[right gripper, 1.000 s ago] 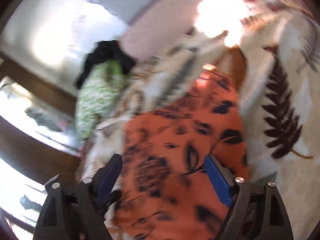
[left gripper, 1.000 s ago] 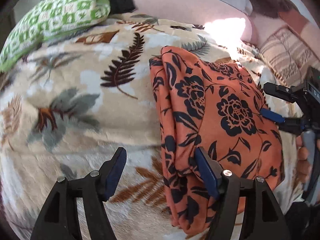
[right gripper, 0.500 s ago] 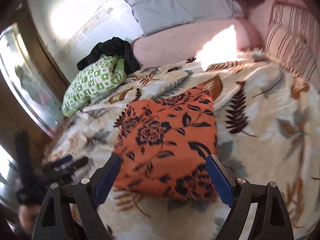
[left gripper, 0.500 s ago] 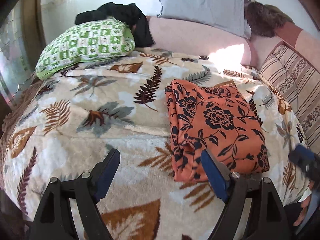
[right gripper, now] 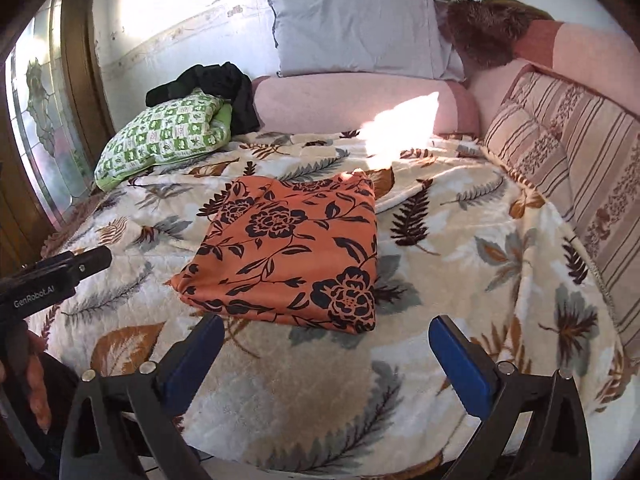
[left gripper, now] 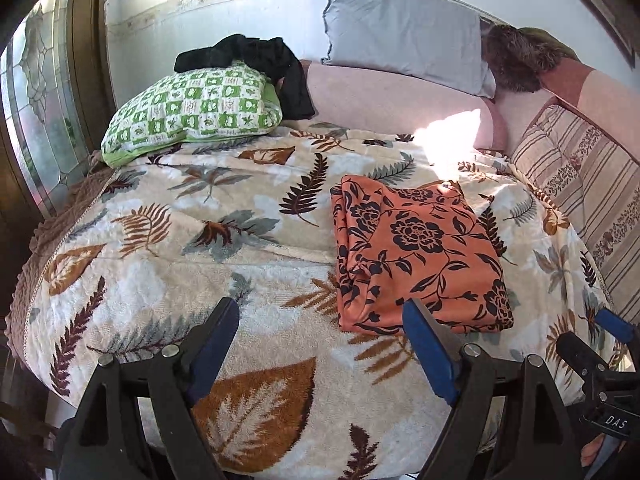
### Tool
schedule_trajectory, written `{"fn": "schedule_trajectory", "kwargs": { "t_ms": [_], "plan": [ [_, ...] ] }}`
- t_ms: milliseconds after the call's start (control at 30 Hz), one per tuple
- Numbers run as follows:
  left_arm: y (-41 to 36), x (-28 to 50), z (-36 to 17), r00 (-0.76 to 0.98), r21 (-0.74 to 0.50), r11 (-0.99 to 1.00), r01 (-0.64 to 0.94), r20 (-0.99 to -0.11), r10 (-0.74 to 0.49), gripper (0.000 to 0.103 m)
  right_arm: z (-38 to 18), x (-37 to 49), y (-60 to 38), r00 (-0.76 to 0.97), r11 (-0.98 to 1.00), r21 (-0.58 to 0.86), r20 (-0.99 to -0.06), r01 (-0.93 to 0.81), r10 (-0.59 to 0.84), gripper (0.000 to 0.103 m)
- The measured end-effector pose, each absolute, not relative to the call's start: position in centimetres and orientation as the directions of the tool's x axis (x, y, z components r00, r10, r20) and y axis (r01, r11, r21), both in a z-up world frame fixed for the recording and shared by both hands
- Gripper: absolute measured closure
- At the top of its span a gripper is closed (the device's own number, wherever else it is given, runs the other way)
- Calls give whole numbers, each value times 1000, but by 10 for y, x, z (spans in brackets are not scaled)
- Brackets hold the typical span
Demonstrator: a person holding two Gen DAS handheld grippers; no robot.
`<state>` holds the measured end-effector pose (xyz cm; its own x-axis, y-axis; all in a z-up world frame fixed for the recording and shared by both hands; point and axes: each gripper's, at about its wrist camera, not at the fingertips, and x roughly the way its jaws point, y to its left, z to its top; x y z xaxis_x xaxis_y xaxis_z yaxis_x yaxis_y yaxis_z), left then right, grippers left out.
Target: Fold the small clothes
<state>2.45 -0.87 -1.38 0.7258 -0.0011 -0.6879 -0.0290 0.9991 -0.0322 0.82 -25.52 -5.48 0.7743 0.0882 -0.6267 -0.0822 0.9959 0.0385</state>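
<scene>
Folded orange garment (left gripper: 416, 252) on leaf blanket (left gripper: 168, 240); left tool (left gripper: 324, 344) and right tool (right gripper: 324, 356) both wide, empty, bases cropped.

Folded orange garment with black floral print (left gripper: 416, 256) lies flat on the leaf-patterned fleece blanket (left gripper: 200, 240); left gripper (left gripper: 324, 344) hovers before it, jaws wide, holding nothing.
</scene>
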Motion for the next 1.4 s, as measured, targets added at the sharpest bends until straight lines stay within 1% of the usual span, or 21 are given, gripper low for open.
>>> {"fn": "schedule_trajectory", "kwargs": {
  "t_ms": [167,433,900,1067,1400],
  "plan": [
    [-21,18,-5,735,10,1000,-17,-678,19,19,-43,7,-252,789,997,-6,-612,-77,57,0],
    [-27,15,4,746,-12,1000,-15,-666,3,19,-40,14,-248,786,997,-24,-617,-73,42,0],
    [-27,24,-2,738,-18,1000,-7,-675,-7,19,-41,27,-242,776,997,-36,-630,-73,34,0],
    [-23,29,-5,734,-19,999,-26,-679,6,19,-42,33,-238,772,996,-45,-634,-79,33,0],
    [-19,37,-10,722,-33,999,-37,-692,4,19,-42,41,-235,766,997,-64,-643,-53,-1,0]
  ]
}}
